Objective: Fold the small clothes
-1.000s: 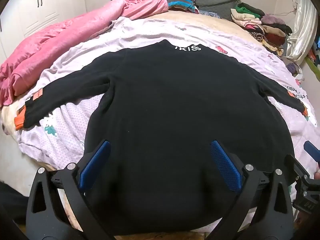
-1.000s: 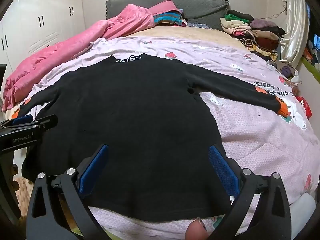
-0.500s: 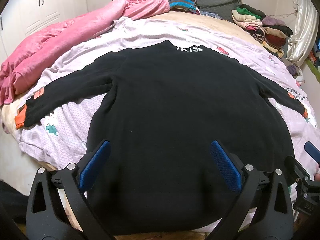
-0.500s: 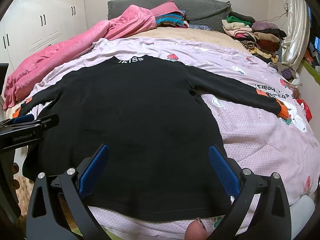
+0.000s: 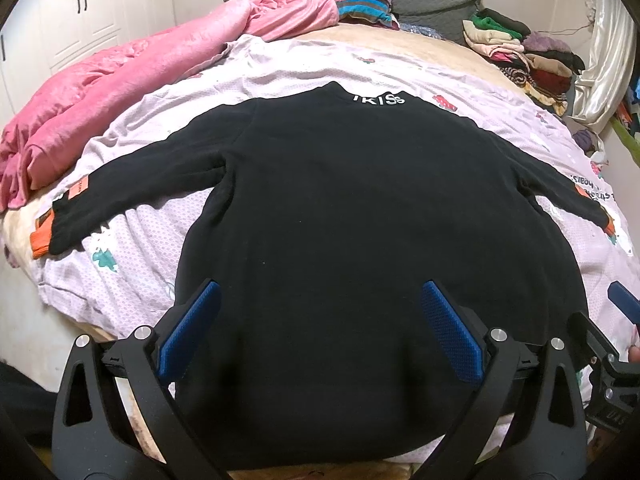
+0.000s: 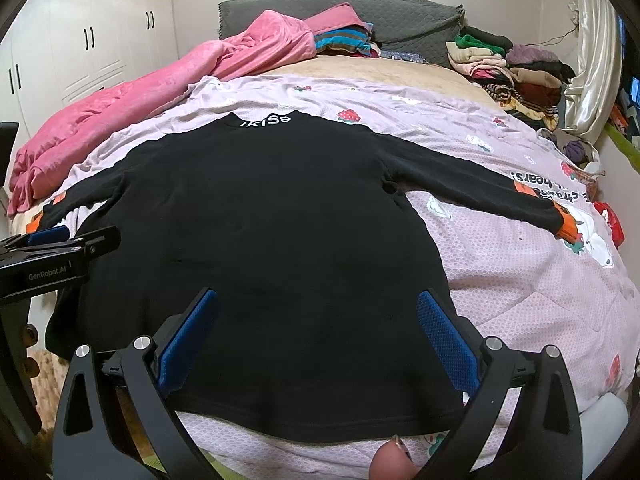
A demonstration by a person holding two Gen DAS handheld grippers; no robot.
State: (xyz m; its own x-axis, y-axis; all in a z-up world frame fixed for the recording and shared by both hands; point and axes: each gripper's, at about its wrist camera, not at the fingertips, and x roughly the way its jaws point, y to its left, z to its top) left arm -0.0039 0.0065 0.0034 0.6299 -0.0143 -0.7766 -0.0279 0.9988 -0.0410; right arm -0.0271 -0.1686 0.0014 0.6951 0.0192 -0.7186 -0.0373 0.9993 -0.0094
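Observation:
A black long-sleeved sweater (image 5: 340, 208) (image 6: 272, 216) lies flat on the bed, both sleeves spread out, white lettering at its collar and orange cuffs at the sleeve ends. My left gripper (image 5: 320, 324) hovers open over the sweater's lower hem, blue pads wide apart, nothing between them. My right gripper (image 6: 318, 328) is open too, above the hem's right part. The left gripper's side shows at the left edge of the right wrist view, near the left sleeve.
A lilac printed sheet (image 6: 500, 264) covers the bed. A pink blanket (image 5: 120, 92) is bunched along the left side. Stacks of folded clothes (image 5: 520, 56) sit at the far right, a grey headboard (image 6: 400, 24) behind. White wardrobes (image 6: 80, 48) stand at left.
Both cameras have drawn back and risen slightly, so the sweater sits a little lower in view. The sweater itself has not moved and both grippers stay open.

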